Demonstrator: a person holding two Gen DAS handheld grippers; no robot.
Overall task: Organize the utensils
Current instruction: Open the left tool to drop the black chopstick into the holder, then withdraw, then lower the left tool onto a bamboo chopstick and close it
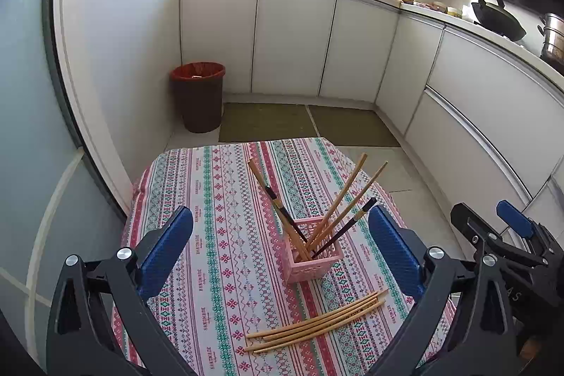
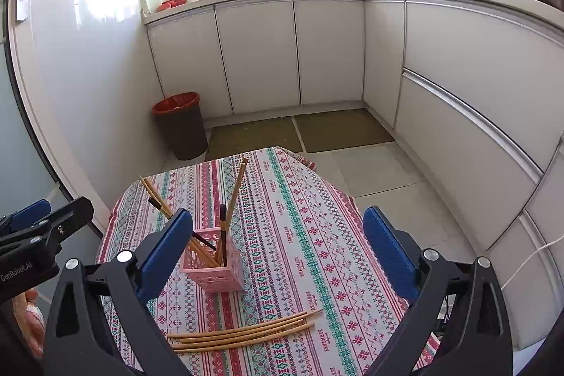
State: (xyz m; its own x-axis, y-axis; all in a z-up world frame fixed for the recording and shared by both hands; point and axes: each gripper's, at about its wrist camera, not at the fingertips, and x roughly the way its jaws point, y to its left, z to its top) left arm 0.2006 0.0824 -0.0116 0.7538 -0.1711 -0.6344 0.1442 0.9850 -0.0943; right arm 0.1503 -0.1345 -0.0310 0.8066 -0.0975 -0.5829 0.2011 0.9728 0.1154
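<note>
A pink lattice holder stands on the patterned tablecloth with several bamboo and dark chopsticks leaning in it. Several loose bamboo chopsticks lie flat on the cloth in front of it. My left gripper is open and empty, its blue pads either side of the holder and above the table. The right gripper also shows at that view's right edge. In the right wrist view the holder stands near the left pad, the loose chopsticks lie below, and my right gripper is open and empty.
The small table ends in a far edge. Beyond it are a floor with mats, a brown bin with a red liner by the wall, and white cabinets under a cluttered counter. The left gripper body shows at the left.
</note>
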